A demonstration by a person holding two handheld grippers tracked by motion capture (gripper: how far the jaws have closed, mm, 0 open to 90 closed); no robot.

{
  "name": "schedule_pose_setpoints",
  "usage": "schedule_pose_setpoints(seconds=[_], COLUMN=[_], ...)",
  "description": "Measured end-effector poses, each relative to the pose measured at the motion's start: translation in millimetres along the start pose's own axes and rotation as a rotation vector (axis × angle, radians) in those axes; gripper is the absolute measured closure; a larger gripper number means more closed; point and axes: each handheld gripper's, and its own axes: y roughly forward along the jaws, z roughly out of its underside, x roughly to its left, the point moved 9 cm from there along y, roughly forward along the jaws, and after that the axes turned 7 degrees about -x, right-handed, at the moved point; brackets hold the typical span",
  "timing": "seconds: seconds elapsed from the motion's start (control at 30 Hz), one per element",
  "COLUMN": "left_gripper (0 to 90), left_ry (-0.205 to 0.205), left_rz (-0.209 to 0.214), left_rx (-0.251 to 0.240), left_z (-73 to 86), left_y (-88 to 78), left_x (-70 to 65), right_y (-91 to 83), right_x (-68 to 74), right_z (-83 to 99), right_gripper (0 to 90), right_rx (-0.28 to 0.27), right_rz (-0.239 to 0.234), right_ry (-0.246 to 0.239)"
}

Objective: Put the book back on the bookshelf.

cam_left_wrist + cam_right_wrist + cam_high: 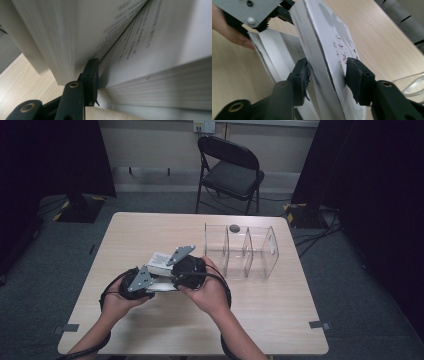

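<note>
Book (pixel 324 62) pages sit between the right gripper (pixel 327 72) jaws: in the right gripper view one black jaw presses into the page block and the other bears on the white cover with red print, so this gripper is clenched on a front slab of the book. Beyond that slab the rest of the book fans open, and the left gripper (pixel 274 15) bites its far edge just under the grey plate, a fingertip beside it. In the left gripper view one jaw (pixel 90 75) is wedged into the gap between two thick wads of printed pages; the other jaw is hidden by paper, so whether this gripper pinches the book or merely sits in it cannot be told. From the high view both hands meet over the book (pixel 159 262), the left hand (pixel 117 300) near the viewer's side of it and the right hand (pixel 210 292) just beside it. The book is lifted above the wooden table (pixel 150 330); a clear divided plastic box (pixel 245 252) stands near the book on its far right, with a small dark disc (pixel 234 227) behind that box. A black folding chair (pixel 230 170) stands well beyond the book, off the table.
</note>
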Motion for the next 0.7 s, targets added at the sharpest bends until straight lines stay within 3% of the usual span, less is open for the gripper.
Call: schedule_pose_setpoints(seconds=[0.1,0.2,0.4,0.47,0.57,0.7], left_gripper=[58.7,59.2,60.1,60.4,60.8,61.2], left_ry=[0.007,0.004,-0.016,-0.017,-0.033,-0.038], left_rz=[0.007,0.015,0.047,0.058,0.066,0.074], left_rx=[0.012,0.017,0.031,0.039,0.046,0.054], left_z=[-1.8,-2.5,-5.9,-7.0,-9.4,-11.6], left_y=[0.2,-0.5,-4.0,-4.4,-4.3,-4.2], left_x=[-0.9,-1.4,0.7,1.4,0.9,1.5], right_y=[-3.7,-13.8,-46.5,-54.3,-57.9,-56.8], right_x=[-1.4,-6.4,-28.4,-32.3,-36.0,-36.0], right_z=[1.3,2.5,17.8,28.2,46.6,64.1], right_gripper=[46.4,36.3,31.4,31.5,30.6,29.3], right_rx=[-0.012,-0.052,-0.109,-0.104,-0.082,-0.068], right_rz=[-0.009,-0.020,0.056,0.052,0.073,0.066], right_ry=[0.016,0.073,0.122,0.169,0.173,0.195])
